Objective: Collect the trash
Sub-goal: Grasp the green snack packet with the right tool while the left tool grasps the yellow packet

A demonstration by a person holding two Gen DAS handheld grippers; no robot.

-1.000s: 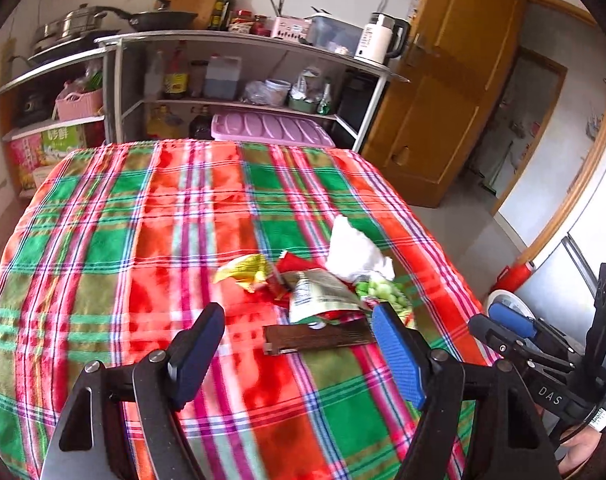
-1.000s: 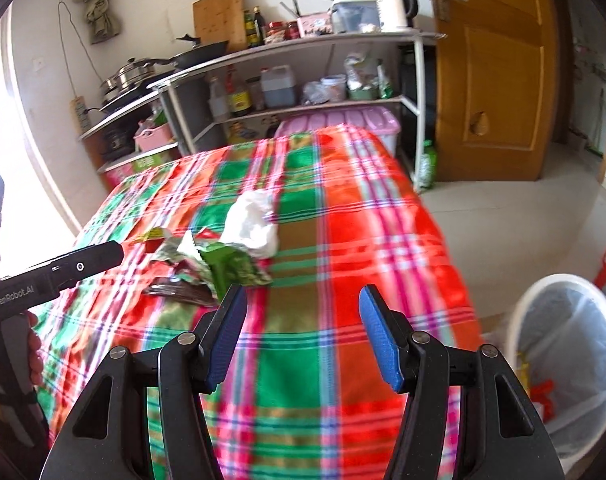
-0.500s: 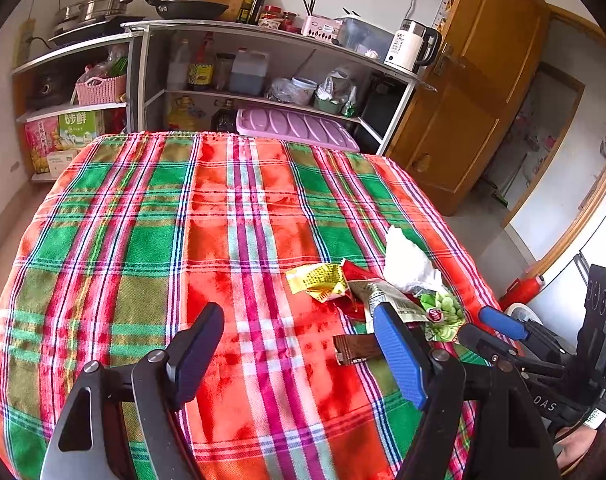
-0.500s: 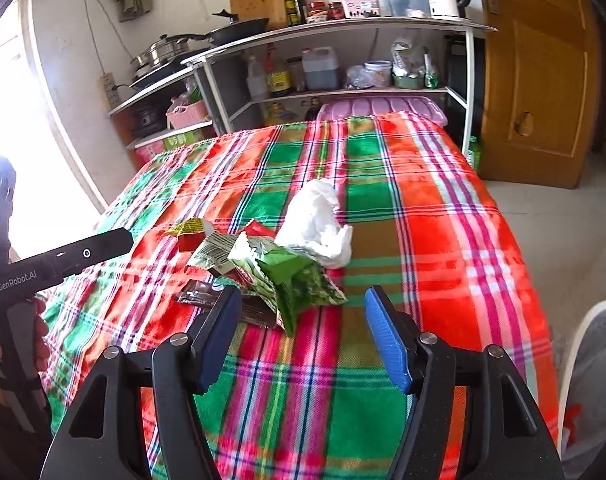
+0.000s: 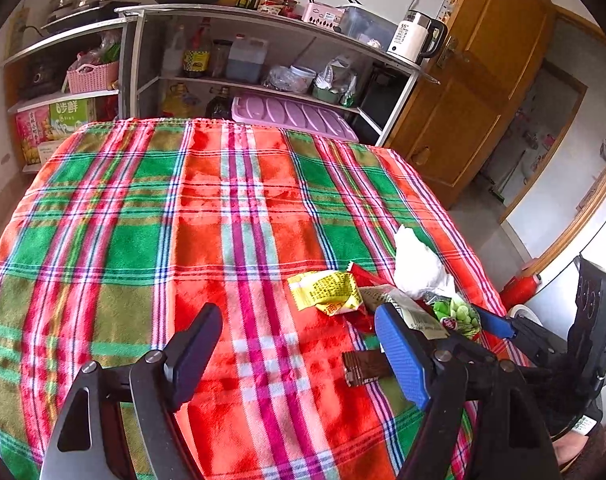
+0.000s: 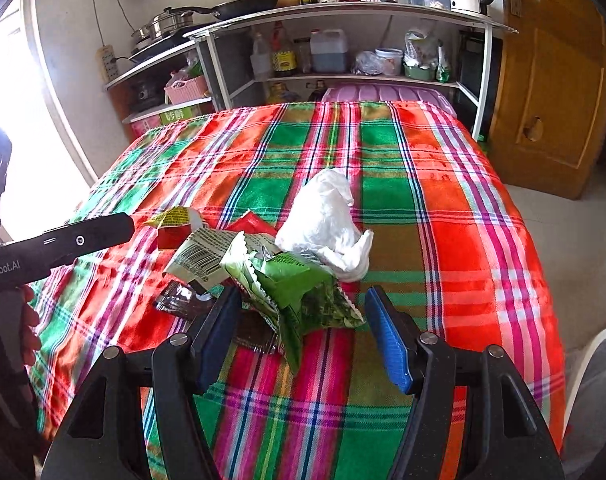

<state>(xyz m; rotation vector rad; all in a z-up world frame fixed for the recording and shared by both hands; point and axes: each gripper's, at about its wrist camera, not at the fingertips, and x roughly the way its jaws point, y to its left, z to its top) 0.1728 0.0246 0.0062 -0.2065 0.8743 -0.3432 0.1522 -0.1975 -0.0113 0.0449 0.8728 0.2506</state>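
My right gripper point(image 6: 301, 330) hangs low over the red-and-green plaid tablecloth point(image 6: 443, 216), its jaws spread wide, pads touching nothing. The crumpled green foil snack bag point(image 6: 299, 292) lies on the cloth straight ahead, its near end reaching in between the pads. Just behind it sits a crumpled white tissue wad point(image 6: 327, 224); to its left lie a pale wrapper with a barcode point(image 6: 201, 258), a yellow-and-red packet point(image 6: 175, 226) and, partly under the green bag, a dark brown wrapper point(image 6: 183, 302).

My left gripper point(image 5: 297, 344) is spread wide too, over bare cloth with nothing between the pads. The trash heap sits to its right: the yellow packet point(image 5: 325, 292) just ahead of the blue pad, the brown wrapper point(image 5: 361, 368) beside it. A white-lined bin point(image 6: 595, 396) stands on the floor past the table's right edge.
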